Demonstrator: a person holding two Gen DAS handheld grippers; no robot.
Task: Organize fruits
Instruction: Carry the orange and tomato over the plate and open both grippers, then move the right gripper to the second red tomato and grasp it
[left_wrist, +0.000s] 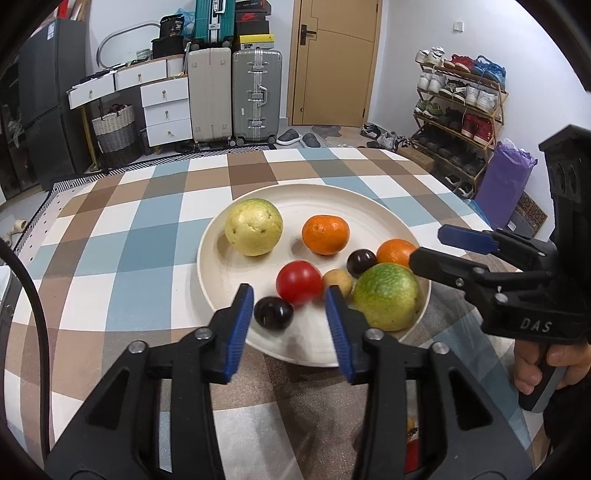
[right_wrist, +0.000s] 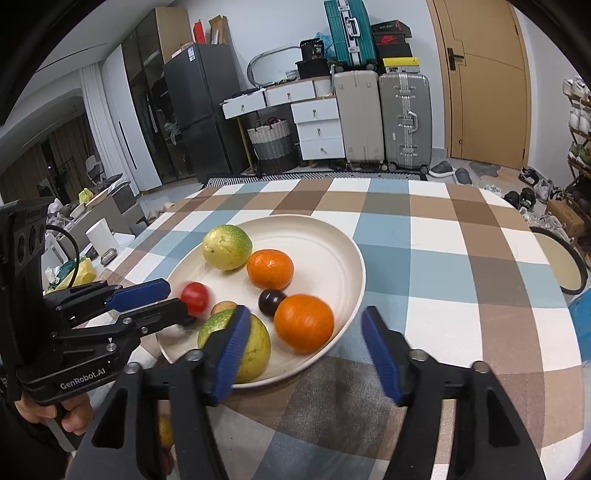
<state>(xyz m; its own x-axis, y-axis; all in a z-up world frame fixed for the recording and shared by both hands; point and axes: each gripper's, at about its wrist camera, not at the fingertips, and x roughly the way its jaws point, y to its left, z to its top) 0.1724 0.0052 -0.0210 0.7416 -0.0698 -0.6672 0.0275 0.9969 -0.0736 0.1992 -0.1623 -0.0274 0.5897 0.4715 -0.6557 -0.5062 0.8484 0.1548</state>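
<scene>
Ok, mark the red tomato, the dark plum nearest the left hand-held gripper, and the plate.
red tomato (left_wrist: 299, 282): left wrist view, centre of its skin.
dark plum (left_wrist: 273, 312): left wrist view, middle of its top.
plate (left_wrist: 314, 195): left wrist view, bare far rim.

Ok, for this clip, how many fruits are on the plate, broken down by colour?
On the plate:
Yellow-green, large: 2, far one, near one
Orange: 2, left, right
Red: 1
Dark purple: 2, near, far
Small tan: 1
Total: 8
</scene>
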